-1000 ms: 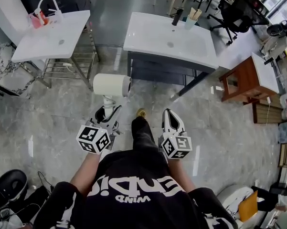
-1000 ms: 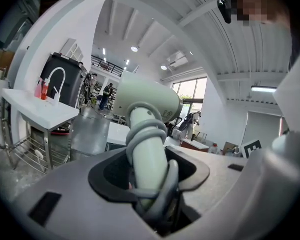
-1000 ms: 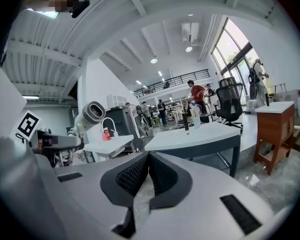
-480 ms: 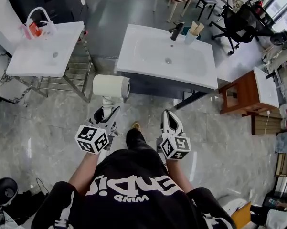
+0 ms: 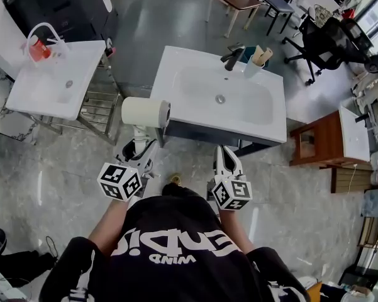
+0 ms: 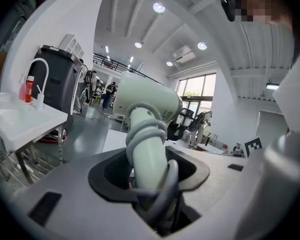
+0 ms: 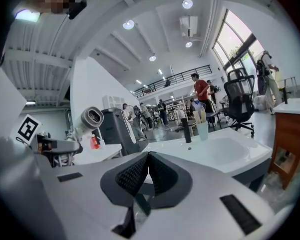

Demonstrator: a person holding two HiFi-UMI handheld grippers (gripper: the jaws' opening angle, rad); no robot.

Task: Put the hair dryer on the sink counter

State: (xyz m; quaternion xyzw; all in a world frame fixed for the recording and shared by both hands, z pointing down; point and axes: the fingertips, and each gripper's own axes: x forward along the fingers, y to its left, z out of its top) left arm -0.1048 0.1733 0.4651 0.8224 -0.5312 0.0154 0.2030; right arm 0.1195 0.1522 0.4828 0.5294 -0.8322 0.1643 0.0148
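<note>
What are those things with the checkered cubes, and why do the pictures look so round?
A person holds tongs in each hand; the patterned cubes are part of them. The head view comes from a camera on the person's head, looking down. The two round pictures come from wide-angle cameras riding on the tongs. The left tongs grip the handle of a pale hair dryer, cord wound around it. The right tongs are shut and empty. Ahead stands a white sink counter with a dark tap and a cup.
</note>
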